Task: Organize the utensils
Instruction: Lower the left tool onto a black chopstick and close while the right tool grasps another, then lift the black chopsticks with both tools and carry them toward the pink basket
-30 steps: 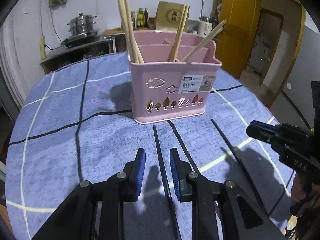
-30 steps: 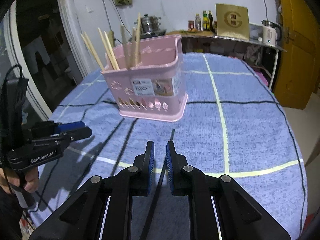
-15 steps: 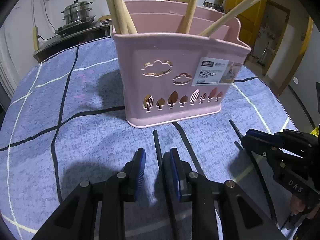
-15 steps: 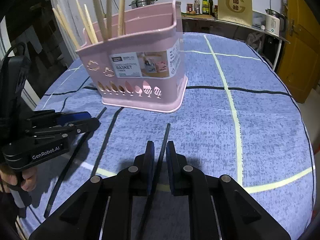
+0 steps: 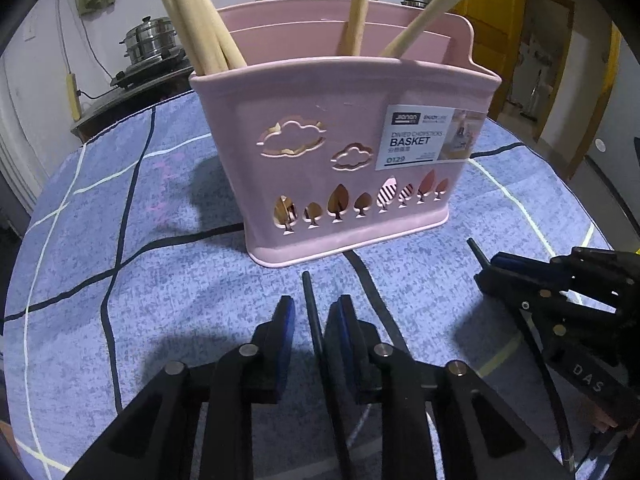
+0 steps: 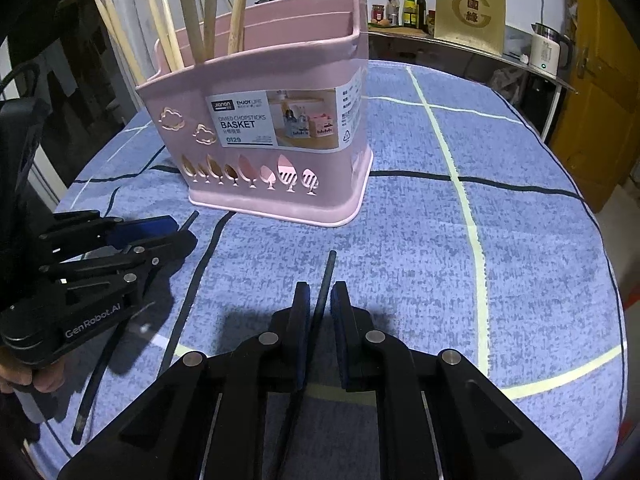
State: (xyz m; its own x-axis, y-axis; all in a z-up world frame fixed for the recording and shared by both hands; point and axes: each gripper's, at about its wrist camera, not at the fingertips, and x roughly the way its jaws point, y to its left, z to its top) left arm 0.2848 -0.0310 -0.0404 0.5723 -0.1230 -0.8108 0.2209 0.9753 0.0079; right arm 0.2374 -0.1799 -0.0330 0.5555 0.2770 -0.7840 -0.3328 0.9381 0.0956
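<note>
Chopsticks are the matter here: two black ones lie on the blue checked cloth of the bench, each between the pads of a tool. The left tool straddles one black stick, which lies closer to its right pad; its jaws are closing, and a gap shows on the left side, so the pads do not yet press it. The right tool straddles the other stick, whose tip pokes out past the pads toward the basket; its jaws are closing too, and slim gaps seem to remain on both sides, though the dark pads make that hard to judge. The pink basket stands upright on the cloth just beyond both sticks, with a label reading BASKET on its front and cloud and tree cut-outs below. Pale wooden chopsticks lean in its compartments. From the left view, the right tool shows at the right edge over its stick; from the right view, the left tool shows at the left edge, held by a hand
</note>
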